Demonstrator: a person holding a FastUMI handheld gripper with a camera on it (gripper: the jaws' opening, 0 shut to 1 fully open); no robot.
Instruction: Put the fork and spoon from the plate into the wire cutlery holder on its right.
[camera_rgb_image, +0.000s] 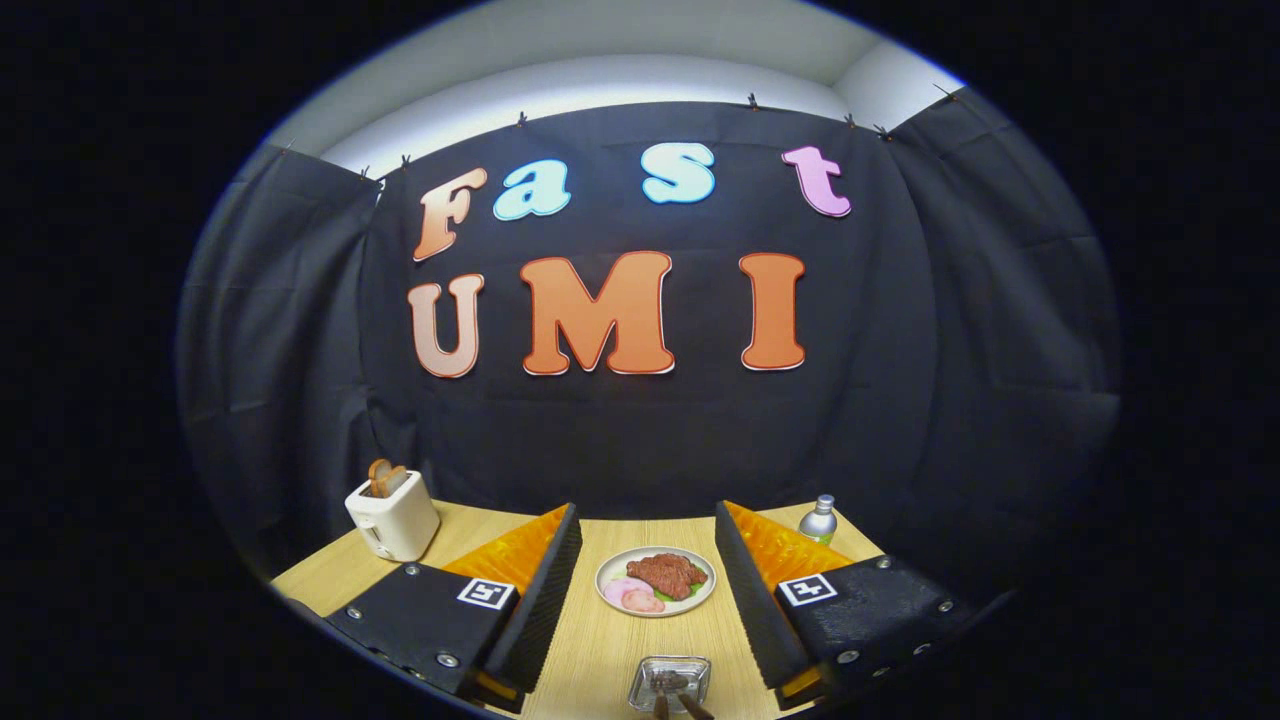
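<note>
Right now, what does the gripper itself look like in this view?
The gripper has two wedge-shaped jaws with ribbed inner faces, a square coded marker and screws on each; they stand wide apart, flanking the plate.

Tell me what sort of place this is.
Probably a staged booth set up as a dining or kitchen spot, not a real home: black cloth walls hang around a wooden table holding a toaster, a plate of food and a bottle. The gripper has its fingers open.
</note>
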